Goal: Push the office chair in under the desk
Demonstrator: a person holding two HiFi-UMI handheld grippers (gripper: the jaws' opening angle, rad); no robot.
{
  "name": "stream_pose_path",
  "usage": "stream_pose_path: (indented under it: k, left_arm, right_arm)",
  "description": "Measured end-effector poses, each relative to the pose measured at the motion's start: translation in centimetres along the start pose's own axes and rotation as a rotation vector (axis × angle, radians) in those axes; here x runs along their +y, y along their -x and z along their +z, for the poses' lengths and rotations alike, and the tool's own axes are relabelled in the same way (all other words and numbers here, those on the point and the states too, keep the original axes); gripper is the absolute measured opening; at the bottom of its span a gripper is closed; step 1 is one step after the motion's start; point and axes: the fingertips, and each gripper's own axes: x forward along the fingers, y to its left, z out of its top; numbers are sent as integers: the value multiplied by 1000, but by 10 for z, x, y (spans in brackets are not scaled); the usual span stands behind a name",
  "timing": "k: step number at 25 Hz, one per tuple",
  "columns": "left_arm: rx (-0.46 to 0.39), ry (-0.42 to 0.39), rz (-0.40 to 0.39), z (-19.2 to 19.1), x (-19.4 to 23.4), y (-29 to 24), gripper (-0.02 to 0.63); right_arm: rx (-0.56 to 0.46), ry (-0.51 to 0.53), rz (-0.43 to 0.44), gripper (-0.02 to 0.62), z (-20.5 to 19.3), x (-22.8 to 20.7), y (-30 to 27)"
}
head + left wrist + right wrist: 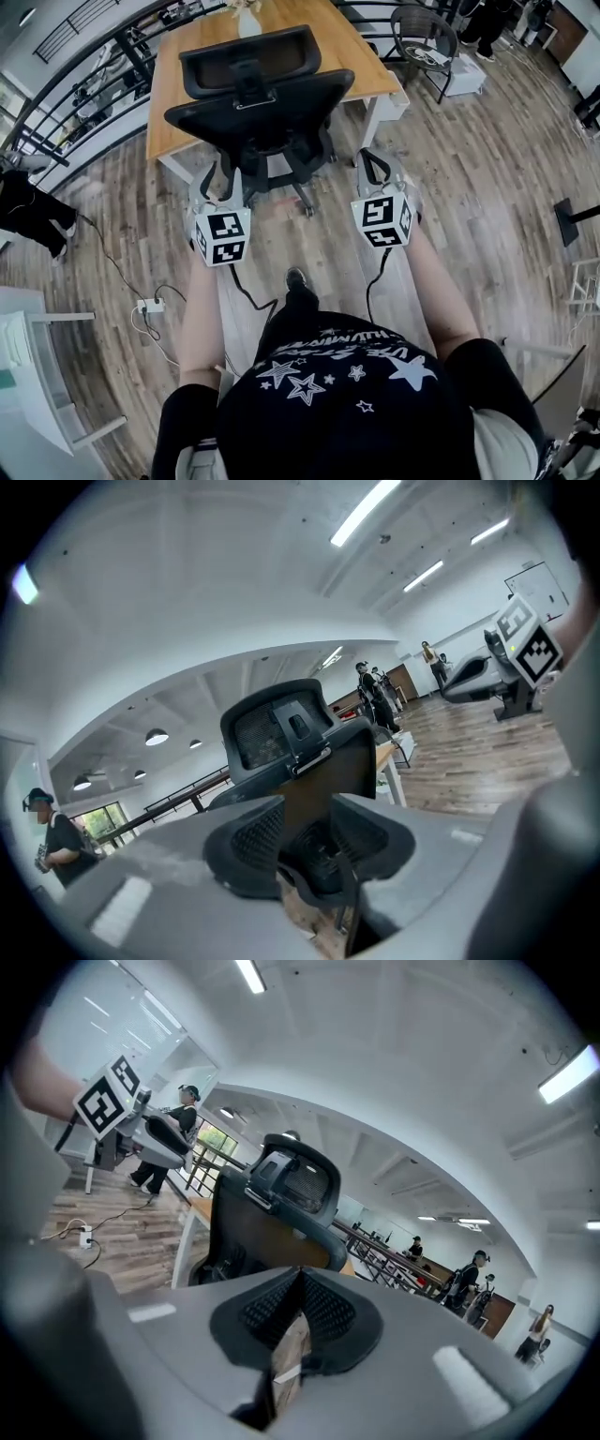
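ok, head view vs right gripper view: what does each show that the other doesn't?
Head view only: the person's arms, the chair's wheeled base and a power strip.
Right gripper view only: the ceiling lights, and a close look at the right claw, jaws together with nothing between them.
Both: the office chair seen from behind, the desk beyond it, and the left claw with its marker cube.

Nothing legible to report: only warped white lettering among stars on the dark shirt (347, 375), behind the left hand-held gripper (221, 180).
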Motion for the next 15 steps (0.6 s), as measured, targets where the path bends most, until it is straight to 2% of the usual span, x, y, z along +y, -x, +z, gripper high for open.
stream_pose_path:
  k: [3, 7, 10, 15]
  left_arm:
    - [18, 31, -23, -6, -18, 24, 123]
    - [30, 76, -63, -11, -44, 57, 97]
    - [15, 85, -49, -4, -54, 81, 11]
    - [3, 143, -58, -1, -70, 113, 2]
  right_arm:
    - [-6, 8, 49, 3, -2, 11, 21]
    - [-3, -12, 85, 3, -9, 20, 49]
    - [-6, -18, 86, 3, -12, 20, 67]
    - [-25, -49, 86, 3, -14, 20, 96]
